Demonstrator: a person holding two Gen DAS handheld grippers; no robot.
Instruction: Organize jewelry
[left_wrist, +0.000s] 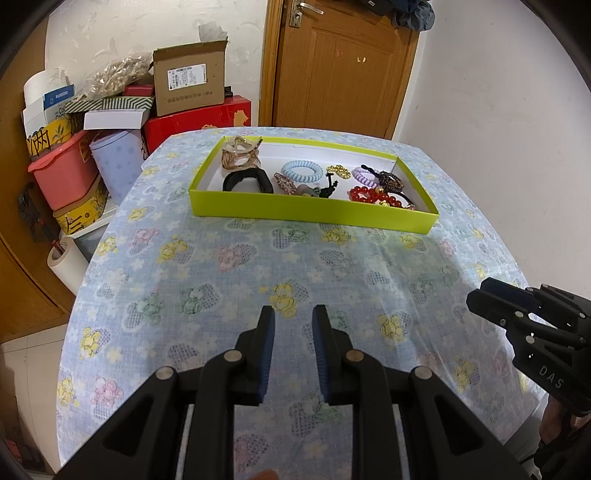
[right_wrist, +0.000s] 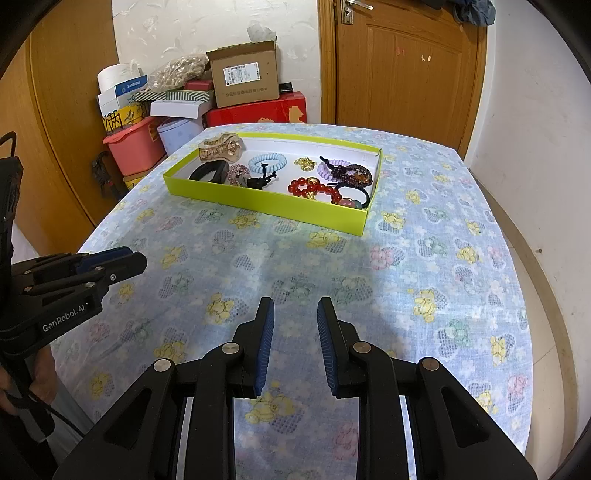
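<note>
Already the jewelry (left_wrist: 373, 192) lies together in the green tray (left_wrist: 310, 214) at the desk's (left_wrist: 229, 266) far side; both hand-held grippers, left (left_wrist: 293, 343) and right (right_wrist: 295, 339), hover near, fingers apart, holding nothing: either sorting is pending or finished.

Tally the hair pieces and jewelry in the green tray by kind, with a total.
In the green tray:
Claw clips: 2 (beige, black)
Spiral hair ties: 2 (blue, purple)
Red bead bracelets: 1
Gold pieces: 1
Tangled others: cannot count
Total clearly seen: 6
</note>
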